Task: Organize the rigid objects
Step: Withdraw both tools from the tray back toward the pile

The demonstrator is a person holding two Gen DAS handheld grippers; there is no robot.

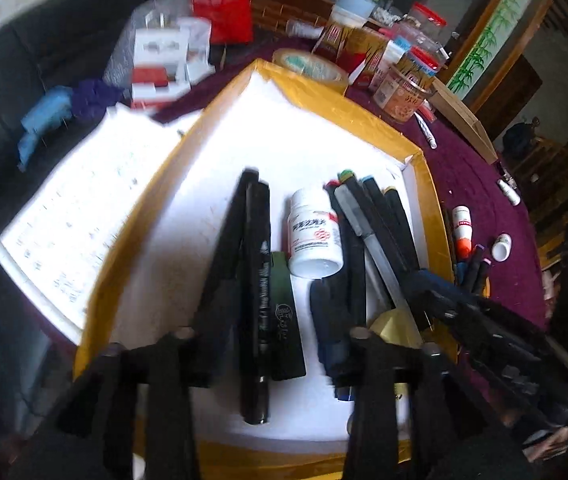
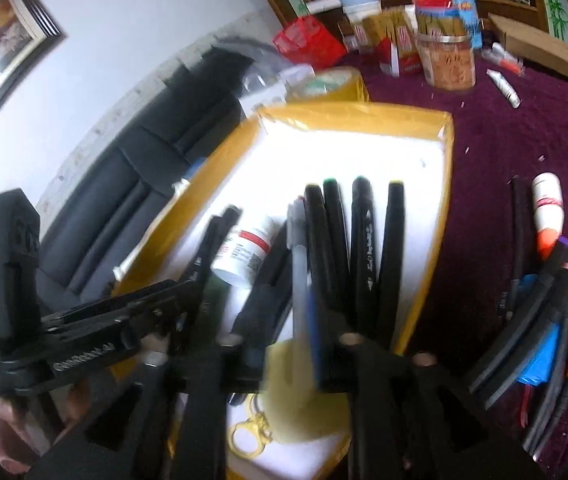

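- Over the yellow-rimmed tray (image 1: pixel 424 184), the left wrist view has the left gripper (image 1: pixel 271 336) hovering with its fingers spread wide and nothing between them.
- Below that gap, on the tray's white floor, a long black marker (image 1: pixel 255 300) lies lengthwise with a dark green stick (image 1: pixel 286 320) just beside it.
- A white pill bottle (image 1: pixel 314 232) lies on its side near the tray's middle, touching a bundle of black markers (image 1: pixel 384 224) and a grey pen (image 1: pixel 368 236) stacked against the right wall.
- Outside the tray, on the purple cloth (image 1: pixel 476 168), lie a glue stick (image 1: pixel 462 228), a roll of tape (image 1: pixel 312 68) and an open booklet (image 1: pixel 83 208).
- From the right wrist view, the right gripper (image 2: pixel 290 340) sits low over the tray's near end, fingers apart; the grey pen (image 2: pixel 300 264) runs through the gap, but blur hides whether either pad touches it.
- Four black markers (image 2: pixel 360 240) stand in a row, caps pointing away.
- A yellow clasp (image 2: pixel 249 434) lies on the tray floor beneath the gripper.
- More pens (image 2: pixel 556 320) are heaped on the cloth to the right, well apart from the tray.
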